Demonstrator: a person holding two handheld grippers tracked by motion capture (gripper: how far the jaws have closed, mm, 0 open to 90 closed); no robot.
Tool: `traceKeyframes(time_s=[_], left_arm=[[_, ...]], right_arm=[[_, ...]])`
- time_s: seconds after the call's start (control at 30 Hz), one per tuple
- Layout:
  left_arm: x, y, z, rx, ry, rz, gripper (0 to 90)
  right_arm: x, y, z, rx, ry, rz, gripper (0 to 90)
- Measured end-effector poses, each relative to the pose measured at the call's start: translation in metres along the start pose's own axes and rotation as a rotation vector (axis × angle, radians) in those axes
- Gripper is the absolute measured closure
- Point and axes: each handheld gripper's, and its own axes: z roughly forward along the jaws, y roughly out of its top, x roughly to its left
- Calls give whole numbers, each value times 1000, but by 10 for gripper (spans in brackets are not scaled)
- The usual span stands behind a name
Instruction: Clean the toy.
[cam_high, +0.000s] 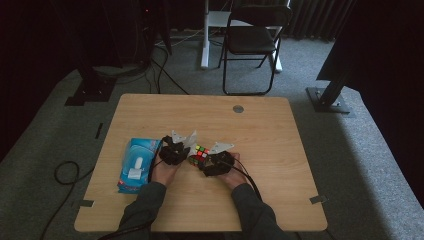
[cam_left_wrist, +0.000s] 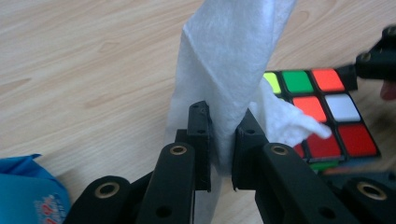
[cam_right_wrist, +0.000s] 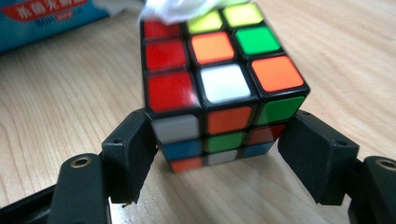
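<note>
White tissue (cam_left_wrist: 224, 60), blue wipe pack (cam_high: 135, 165), cube (cam_right_wrist: 219, 88) of red, orange, green, white squares.

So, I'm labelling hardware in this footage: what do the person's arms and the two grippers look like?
Dark grey-green long sleeves cover both forearms. The left gripper and right gripper are black, with blocky jaws, brass-ringed holes, a pale three-cornered top plate and a trailing black cable.
</note>
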Motion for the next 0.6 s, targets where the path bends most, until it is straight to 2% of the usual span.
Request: traceKeyframes(time_s=[0.43,0.53,0.6], left_arm=[[-11,-13,-1,-14,-45,-31,808],[-16,-14,1,-11,-47,-20,807],[-17,-16,2,-7,-50,-18,807]], right_arm=[[-6,7,-21,-92,20,43,246],[-8,9,-25,-113,15,50,244],[-9,10,-26,-104,10,55,245]])
